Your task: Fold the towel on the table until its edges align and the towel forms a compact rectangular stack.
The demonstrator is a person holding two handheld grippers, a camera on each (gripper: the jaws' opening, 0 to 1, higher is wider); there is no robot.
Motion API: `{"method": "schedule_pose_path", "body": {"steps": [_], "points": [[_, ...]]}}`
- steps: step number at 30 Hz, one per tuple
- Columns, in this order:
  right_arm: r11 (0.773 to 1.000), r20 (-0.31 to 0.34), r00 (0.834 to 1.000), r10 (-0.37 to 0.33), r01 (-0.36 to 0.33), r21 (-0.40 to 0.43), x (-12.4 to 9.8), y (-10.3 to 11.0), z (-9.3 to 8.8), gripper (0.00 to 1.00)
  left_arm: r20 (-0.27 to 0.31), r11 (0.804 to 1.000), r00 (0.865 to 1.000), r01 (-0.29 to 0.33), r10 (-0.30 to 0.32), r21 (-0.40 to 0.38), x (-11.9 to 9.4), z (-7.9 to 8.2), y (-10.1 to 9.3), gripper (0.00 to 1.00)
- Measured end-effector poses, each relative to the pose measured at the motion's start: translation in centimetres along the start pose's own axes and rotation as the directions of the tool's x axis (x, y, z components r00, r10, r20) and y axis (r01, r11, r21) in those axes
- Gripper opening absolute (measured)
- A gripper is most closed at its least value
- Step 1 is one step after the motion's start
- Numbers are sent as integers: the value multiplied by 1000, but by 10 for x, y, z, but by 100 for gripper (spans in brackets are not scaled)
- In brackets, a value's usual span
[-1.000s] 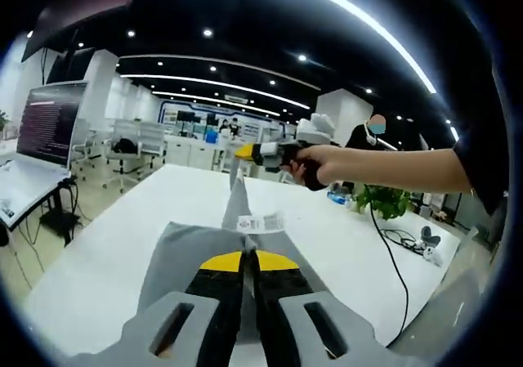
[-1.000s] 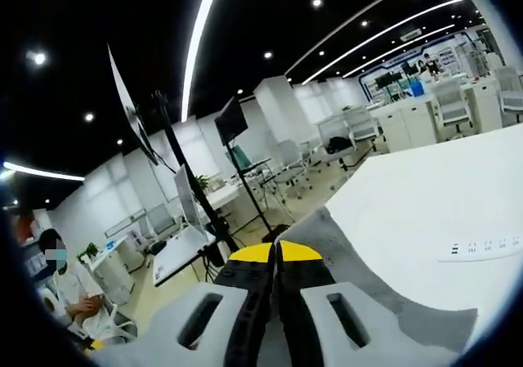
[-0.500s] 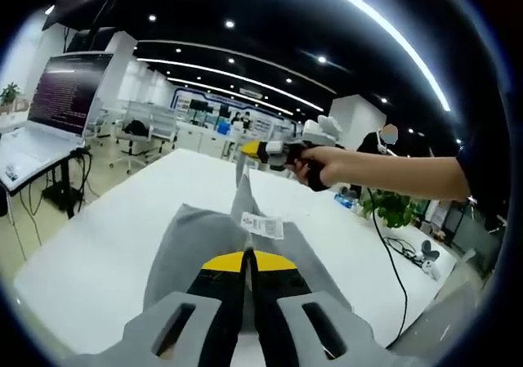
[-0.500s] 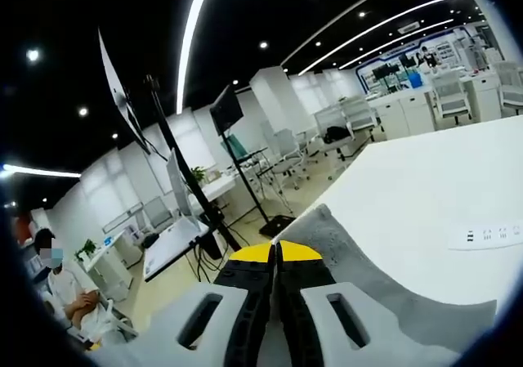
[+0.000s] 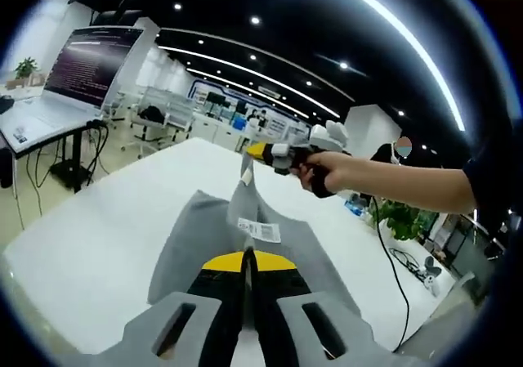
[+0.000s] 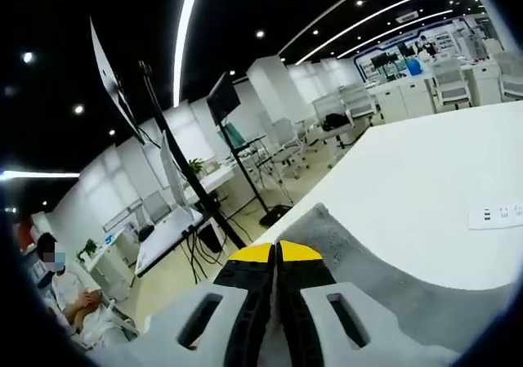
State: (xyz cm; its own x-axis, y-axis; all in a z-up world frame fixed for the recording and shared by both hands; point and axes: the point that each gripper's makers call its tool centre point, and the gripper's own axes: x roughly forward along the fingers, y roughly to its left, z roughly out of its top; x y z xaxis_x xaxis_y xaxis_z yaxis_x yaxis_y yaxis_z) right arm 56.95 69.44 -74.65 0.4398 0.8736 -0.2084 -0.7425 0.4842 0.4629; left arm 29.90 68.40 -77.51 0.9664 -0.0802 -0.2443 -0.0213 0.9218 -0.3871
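The grey towel (image 5: 245,236) is held up over the white tabletop (image 5: 90,236) for a fold, pinched by the left gripper (image 5: 244,261) and right gripper (image 6: 274,252), and next the held edge should be laid onto the far edge.

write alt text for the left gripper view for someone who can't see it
A grey towel with a white label is stretched above a white table between two hand-held grippers: the left hand-held gripper, shut on the near edge, and the right hand-held gripper, held by a person's hand, pinching the far corner. An open-plan office lies behind.
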Motion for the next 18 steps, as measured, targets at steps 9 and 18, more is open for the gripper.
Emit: {"method": "schedule_pose_path", "body": {"steps": [9,18], "points": [[999,59,998,10,-7,-46,-10,8,29,0,56,998,997,46,-48,37,-7,23,-14,2],[999,-14,1000,2,-2,-53,25,6,-5,0,32,1000,999,-25,26,-17,-6,-1,16,2]]}}
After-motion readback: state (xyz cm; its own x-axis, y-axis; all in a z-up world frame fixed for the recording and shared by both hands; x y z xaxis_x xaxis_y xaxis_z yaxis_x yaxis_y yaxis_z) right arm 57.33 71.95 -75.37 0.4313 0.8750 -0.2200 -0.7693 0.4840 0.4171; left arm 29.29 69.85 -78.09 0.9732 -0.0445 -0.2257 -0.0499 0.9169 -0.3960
